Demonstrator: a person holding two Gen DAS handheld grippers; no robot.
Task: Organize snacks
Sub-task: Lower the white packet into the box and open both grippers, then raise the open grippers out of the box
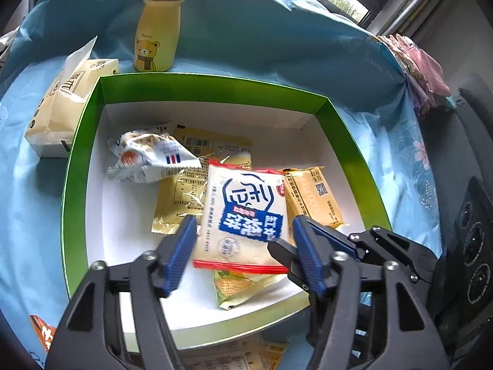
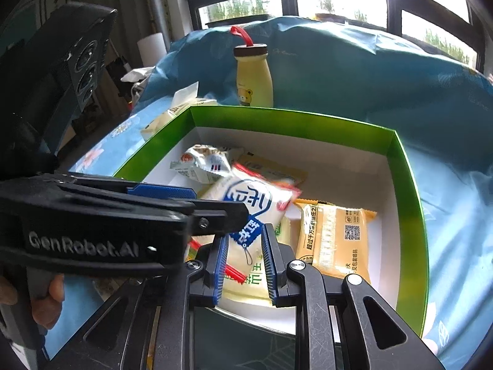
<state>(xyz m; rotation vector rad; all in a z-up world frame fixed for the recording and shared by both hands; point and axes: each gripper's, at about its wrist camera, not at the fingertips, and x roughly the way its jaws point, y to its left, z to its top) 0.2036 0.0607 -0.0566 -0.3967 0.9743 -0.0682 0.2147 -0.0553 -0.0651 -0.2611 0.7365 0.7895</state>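
A green box (image 1: 215, 83) with a white inside holds several snack packets. A cream packet (image 1: 243, 197) with red edges and a blue label lies on top of the others. My left gripper (image 1: 243, 220) is open over it, its blue pads just outside the packet's two sides and not touching. One finger (image 1: 277, 248) of the right gripper reaches over the packet's near right corner. In the right wrist view the right gripper (image 2: 245, 234) has only a narrow gap between its pads, with the cream packet (image 2: 255, 197) showing through below.
Also in the box are a white-and-blue packet (image 1: 148, 157), an orange-yellow one (image 1: 314, 197) and a corn one (image 1: 237, 286). A yellow bear bottle (image 1: 154, 30) and a cream tissue pack (image 1: 61, 101) stand behind it on blue cloth (image 1: 30, 200). More packets (image 1: 222, 354) lie in front.
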